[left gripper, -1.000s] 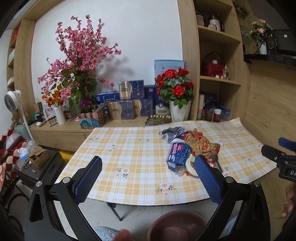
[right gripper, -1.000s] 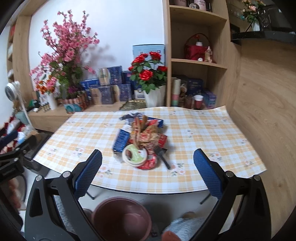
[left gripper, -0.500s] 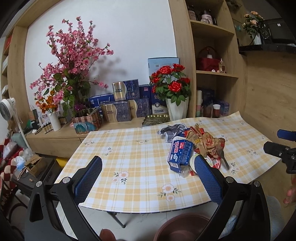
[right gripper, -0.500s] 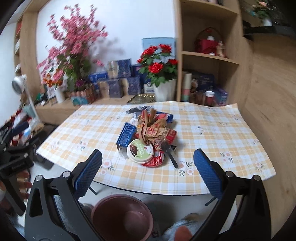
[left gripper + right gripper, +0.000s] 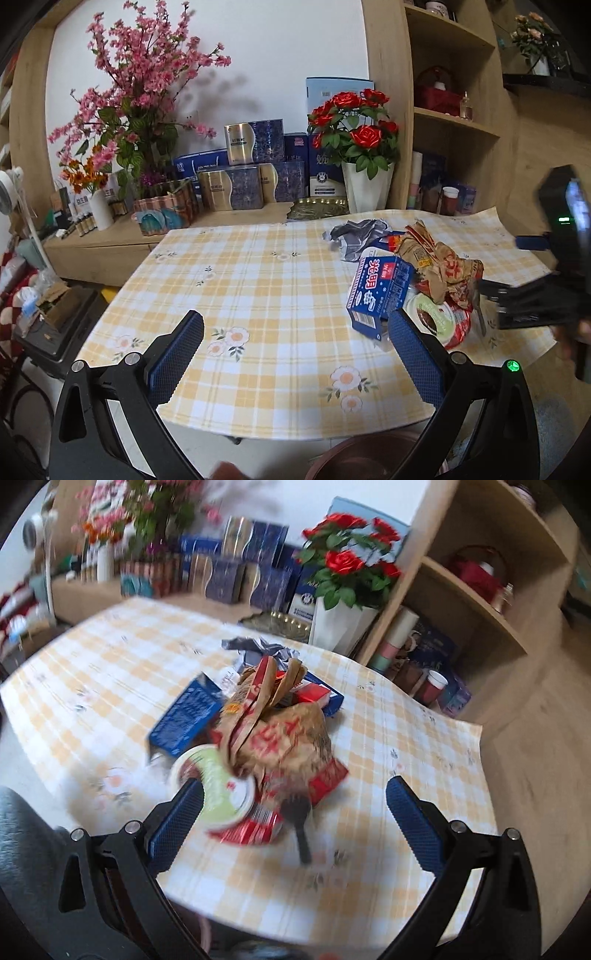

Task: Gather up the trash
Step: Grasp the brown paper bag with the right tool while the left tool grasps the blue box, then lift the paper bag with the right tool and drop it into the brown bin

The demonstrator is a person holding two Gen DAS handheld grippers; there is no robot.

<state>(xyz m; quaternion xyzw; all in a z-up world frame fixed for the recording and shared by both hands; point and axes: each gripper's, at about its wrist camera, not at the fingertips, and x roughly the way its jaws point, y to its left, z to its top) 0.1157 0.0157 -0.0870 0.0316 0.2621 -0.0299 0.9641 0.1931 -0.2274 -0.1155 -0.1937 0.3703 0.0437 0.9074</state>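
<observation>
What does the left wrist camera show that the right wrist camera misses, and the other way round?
Only the left wrist view shows the other claw, the right claw, reaching in from the right edge, the tall pink blossom branches in full, and the rim of a brown bin below the table edge.

Only the right wrist view, which is blurred, shows a black utensil lying at the near side of the trash pile.

Both show the checked tablecloth, the blue carton, the crumpled brown paper bag, the green-lidded tub and the red roses. Both claws are open.
</observation>
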